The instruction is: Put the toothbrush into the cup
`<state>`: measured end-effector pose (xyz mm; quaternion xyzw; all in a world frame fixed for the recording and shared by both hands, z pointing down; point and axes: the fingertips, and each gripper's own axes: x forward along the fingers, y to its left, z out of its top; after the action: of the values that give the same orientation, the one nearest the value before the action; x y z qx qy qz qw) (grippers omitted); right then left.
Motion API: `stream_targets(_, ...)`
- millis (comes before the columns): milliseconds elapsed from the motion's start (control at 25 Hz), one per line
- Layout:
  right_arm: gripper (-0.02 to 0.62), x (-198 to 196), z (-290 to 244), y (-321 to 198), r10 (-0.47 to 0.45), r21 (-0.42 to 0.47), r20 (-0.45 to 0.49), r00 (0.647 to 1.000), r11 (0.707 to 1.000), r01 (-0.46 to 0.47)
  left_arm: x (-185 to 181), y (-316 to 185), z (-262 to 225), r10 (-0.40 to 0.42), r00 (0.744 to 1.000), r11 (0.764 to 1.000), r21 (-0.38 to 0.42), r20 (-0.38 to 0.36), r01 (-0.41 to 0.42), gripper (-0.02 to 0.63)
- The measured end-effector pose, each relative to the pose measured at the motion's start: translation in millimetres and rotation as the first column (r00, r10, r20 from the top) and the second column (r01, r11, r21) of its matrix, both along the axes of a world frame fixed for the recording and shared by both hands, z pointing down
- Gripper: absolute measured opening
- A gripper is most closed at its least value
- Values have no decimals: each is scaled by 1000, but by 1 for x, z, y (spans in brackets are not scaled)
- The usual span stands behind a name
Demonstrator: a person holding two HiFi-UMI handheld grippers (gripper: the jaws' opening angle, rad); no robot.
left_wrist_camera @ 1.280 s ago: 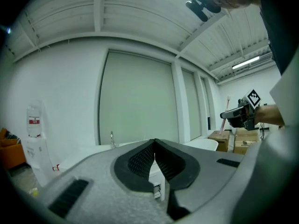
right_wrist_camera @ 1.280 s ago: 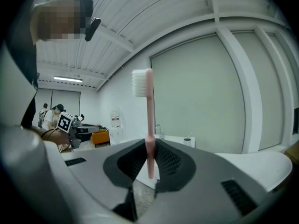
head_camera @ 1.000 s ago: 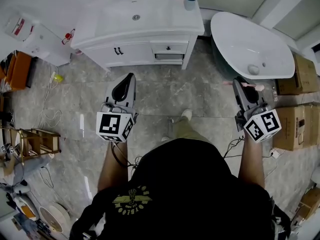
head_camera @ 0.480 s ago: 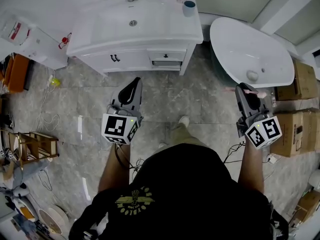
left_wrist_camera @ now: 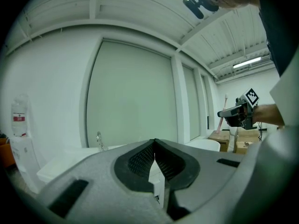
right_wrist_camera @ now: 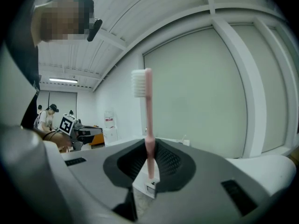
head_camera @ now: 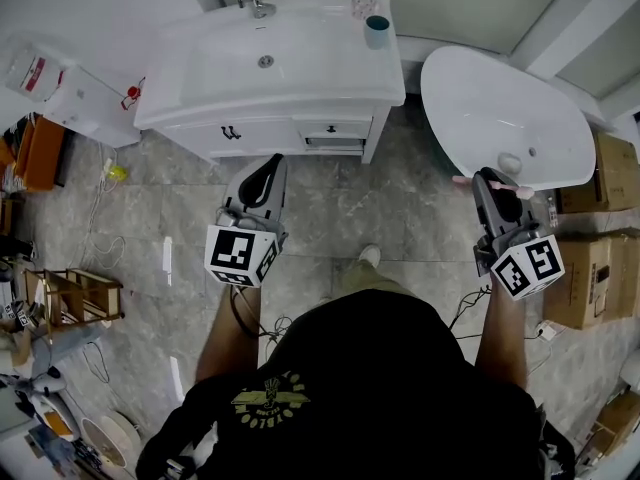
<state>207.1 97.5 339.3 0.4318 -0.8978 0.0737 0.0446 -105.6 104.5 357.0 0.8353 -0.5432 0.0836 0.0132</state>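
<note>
Grips the pink toothbrush (right_wrist_camera: 148, 115) in the right gripper (right_wrist_camera: 149, 146), well apart from the cup (head_camera: 377, 31).
Clamps the handle low between the jaws, bristles on top, over the floor just beside the bathtub (head_camera: 500, 108). Shows the blue cup standing on the back right corner of the white washbasin (head_camera: 300, 63). Holds the left gripper (left_wrist_camera: 154, 143) with jaws together and empty, in front of the cabinet drawers.

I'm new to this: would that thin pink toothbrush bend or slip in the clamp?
Probably stiff: the toothbrush stands straight up from the right gripper. Likely light, being so slim. It might pivot or slip, since the jaws pinch only a narrow handle.
</note>
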Motion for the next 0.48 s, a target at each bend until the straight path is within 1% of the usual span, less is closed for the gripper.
stream_targets(120, 54, 18, -1, -19, 5, 3, 30, 1000, 1000, -6, 11, -21, -13, -6, 1000, 1000, 16, 18, 5, 11)
stream_targets(200, 54, 29, -2, -32, 1, 8, 49, 999, 1000, -2, 15, -33, -22, -19, 1000, 1000, 25, 10, 19, 11)
stream_targets(320, 54, 45, -4, -49, -9, 20, 63, 998, 1000, 7, 12, -45, -35, -62, 998, 997, 44, -6, 62, 11)
stream_targets(480, 54, 55, -8, -70, -22, 32, 74, 997, 999, 20, 3, -51, -46, -125, 992, 990, 62, 9, 124, 11)
